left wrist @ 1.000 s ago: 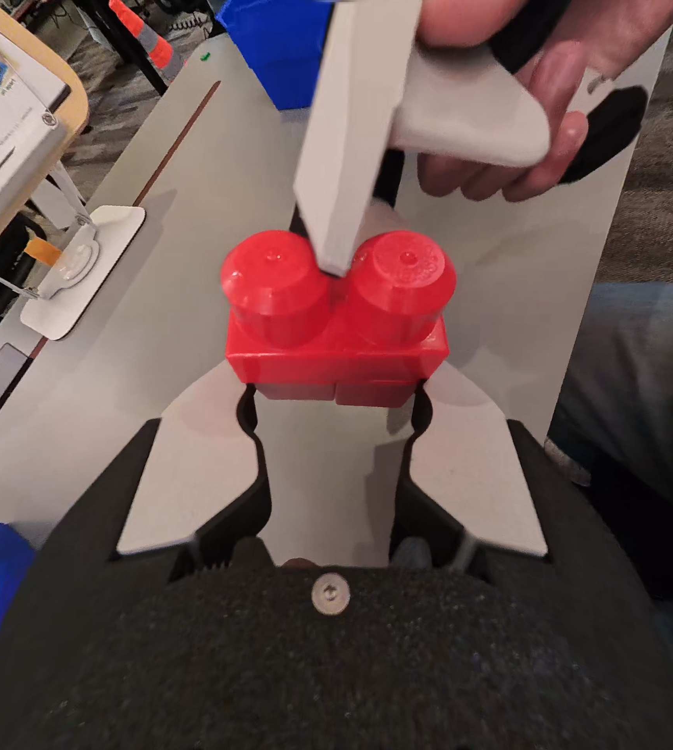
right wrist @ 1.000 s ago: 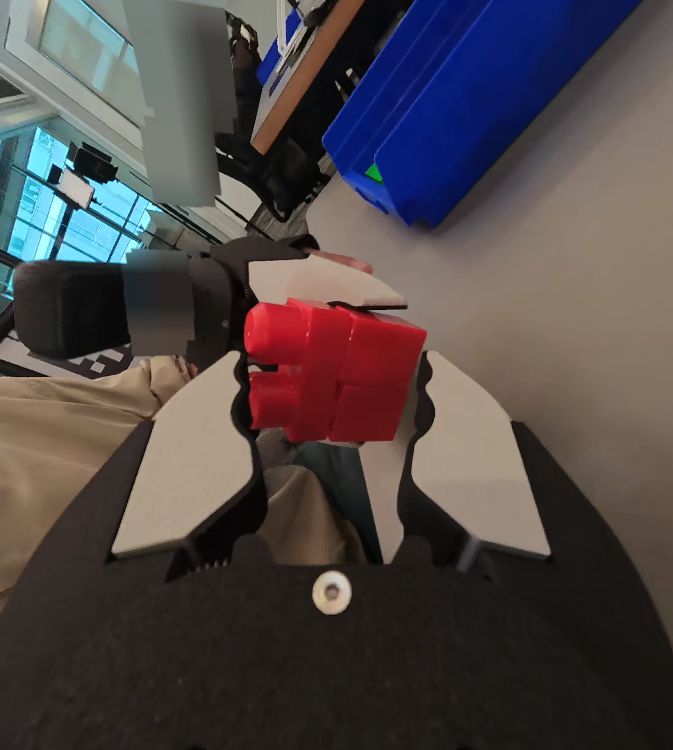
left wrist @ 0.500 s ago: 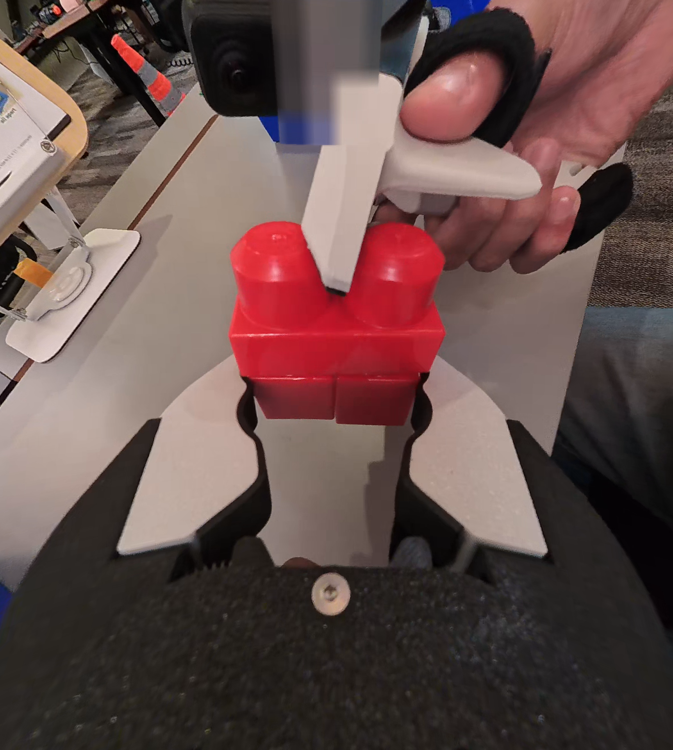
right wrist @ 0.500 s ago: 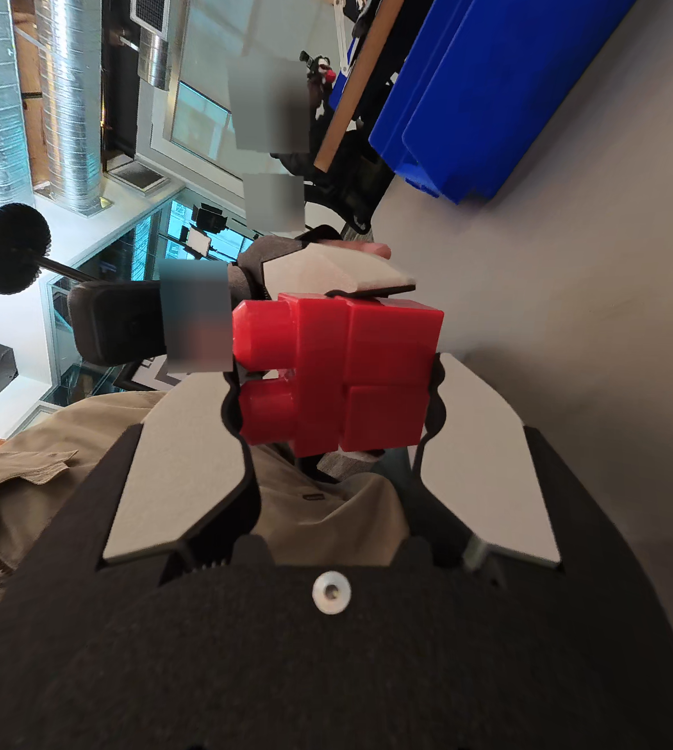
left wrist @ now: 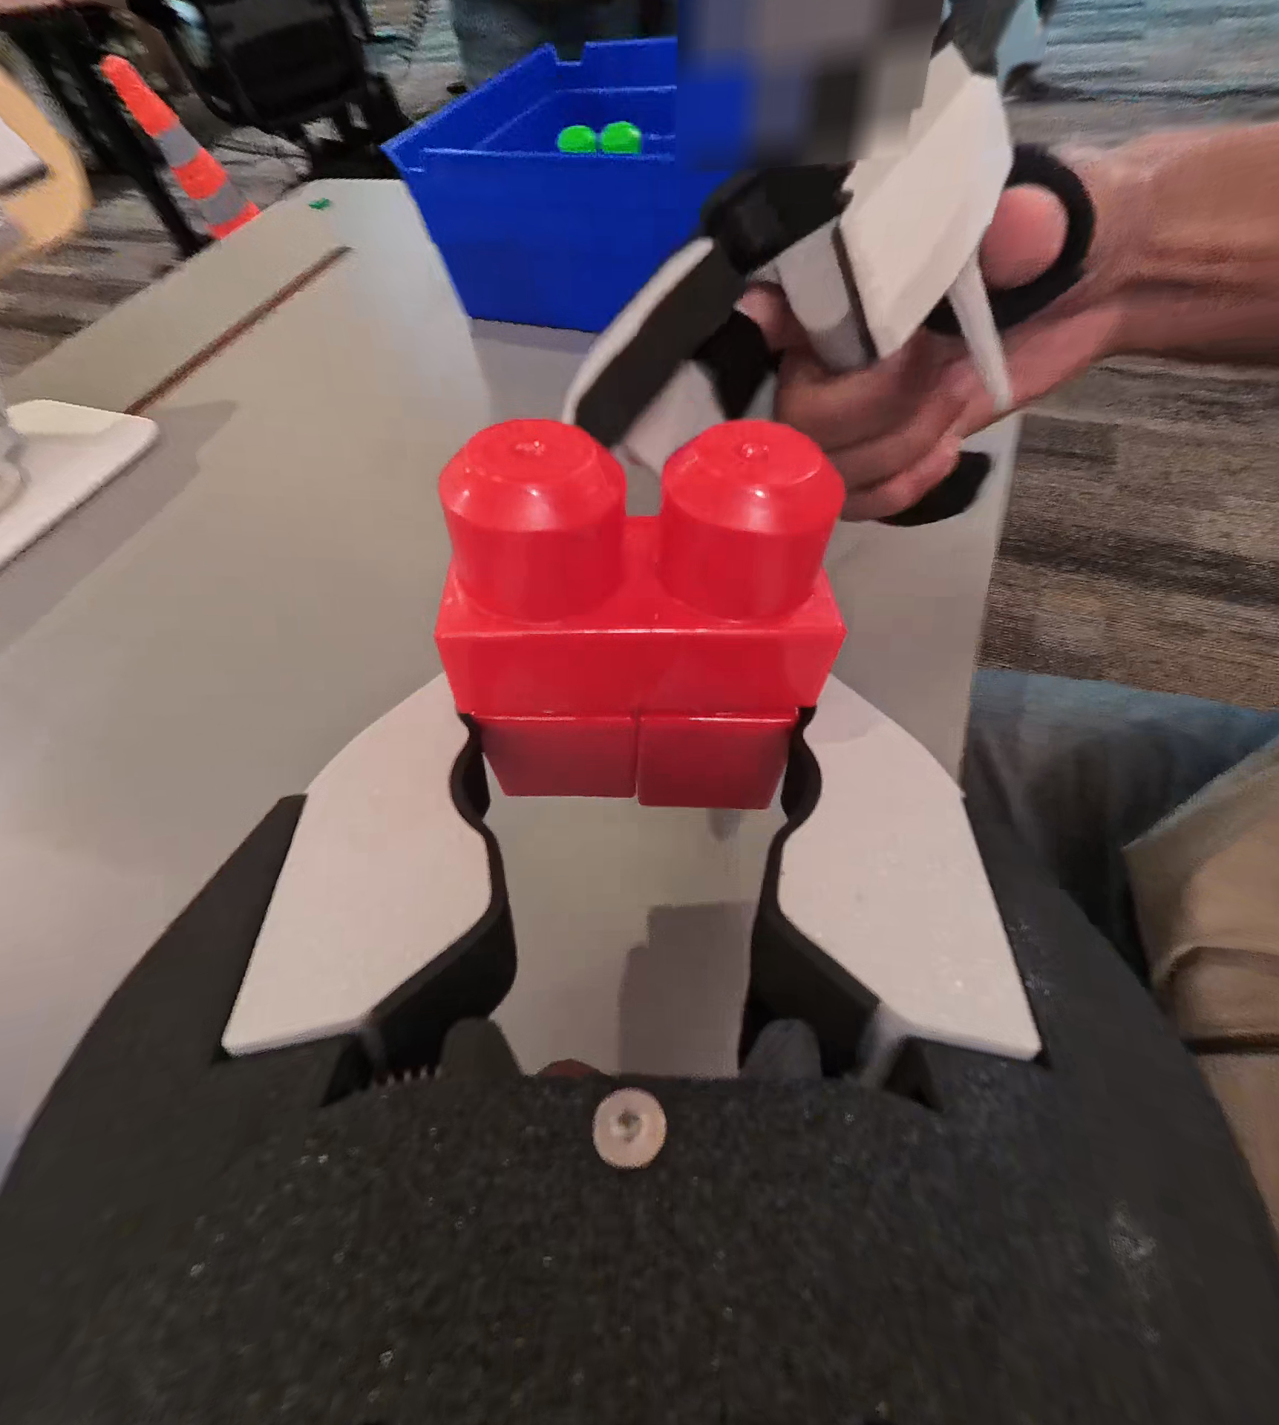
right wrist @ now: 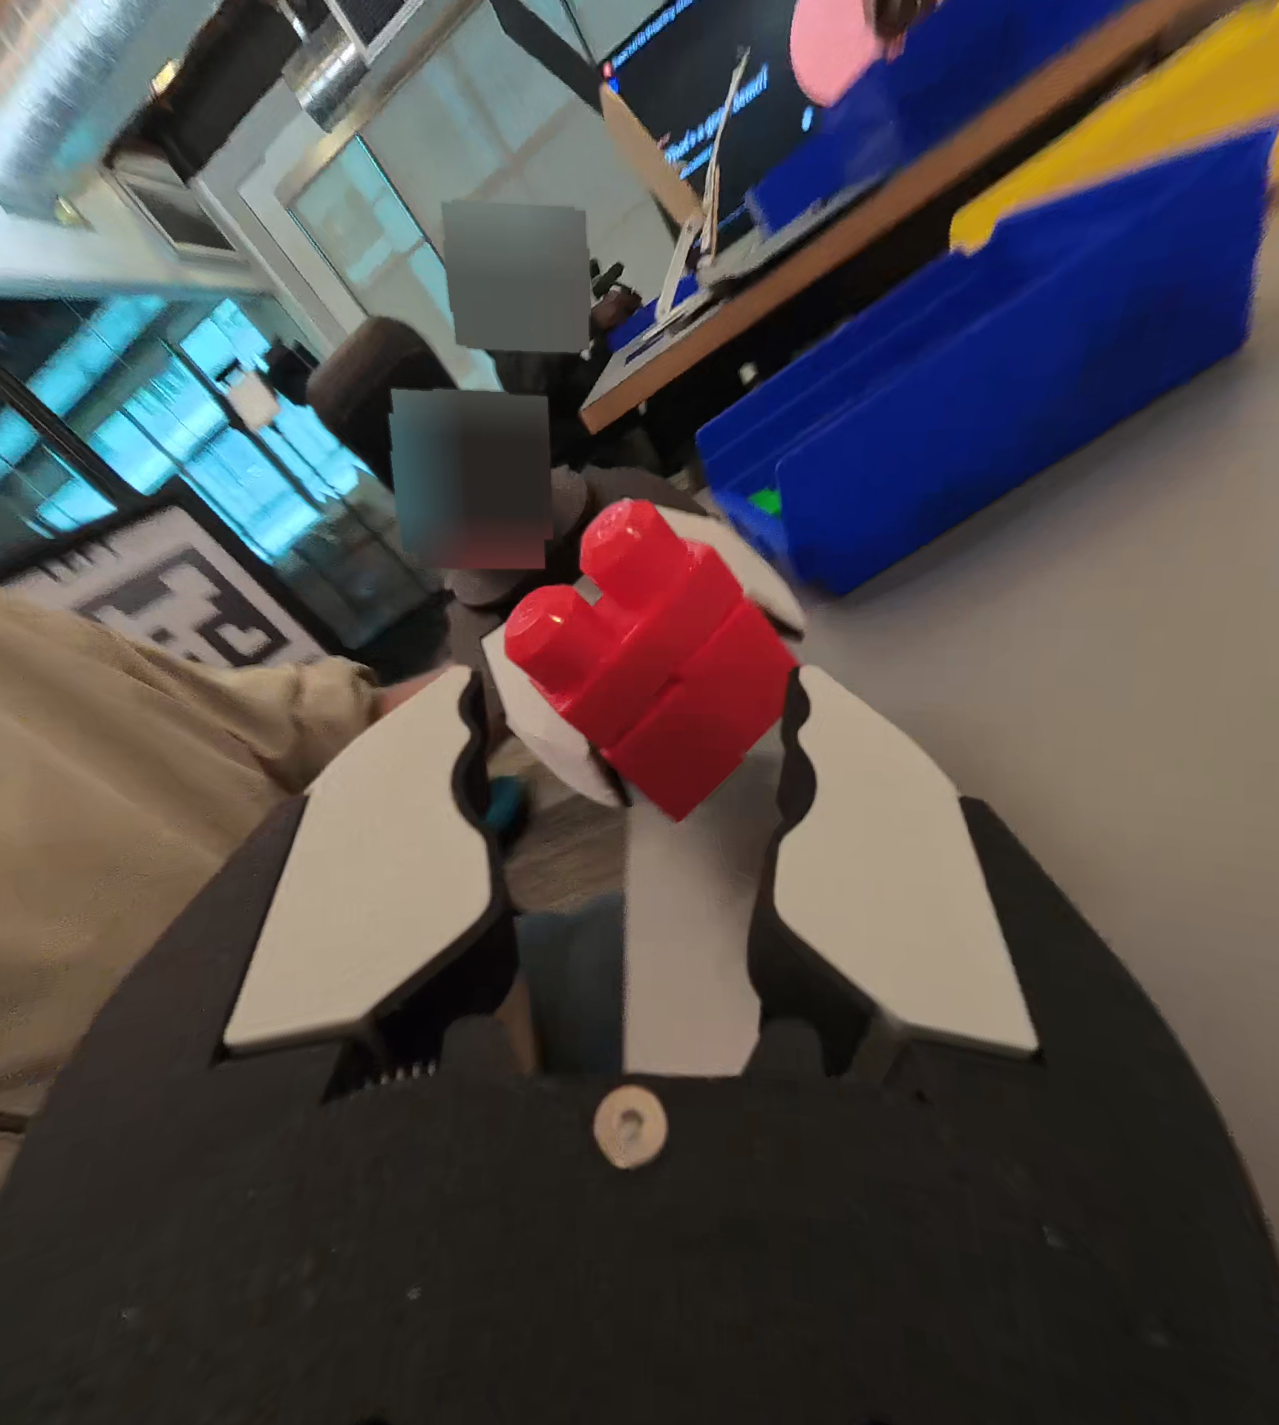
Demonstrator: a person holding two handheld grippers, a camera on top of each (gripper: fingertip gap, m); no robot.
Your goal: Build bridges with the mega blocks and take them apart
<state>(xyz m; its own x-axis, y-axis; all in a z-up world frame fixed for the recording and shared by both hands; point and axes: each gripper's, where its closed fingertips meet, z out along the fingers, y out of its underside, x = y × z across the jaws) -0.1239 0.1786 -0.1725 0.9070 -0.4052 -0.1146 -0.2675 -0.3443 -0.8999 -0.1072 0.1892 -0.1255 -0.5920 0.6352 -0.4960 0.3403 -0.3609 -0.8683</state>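
Grey tabletop point(left wrist: 250, 586) under everything. Blue plastic bin point(left wrist: 551, 231) at 12 o'clock w/ green block studs point(left wrist: 599, 139) inside. Left gripper point(left wrist: 636, 752) clamped on lower part of red plastic two-stud block stack point(left wrist: 640, 617), held above table, studs up. Right gripper point(right wrist: 632, 740) w/ fingers spread, nothing between them, just off the stack.

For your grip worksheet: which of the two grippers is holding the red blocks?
The left gripper clamps the lower red blocks; the right gripper stands open, clear of them.
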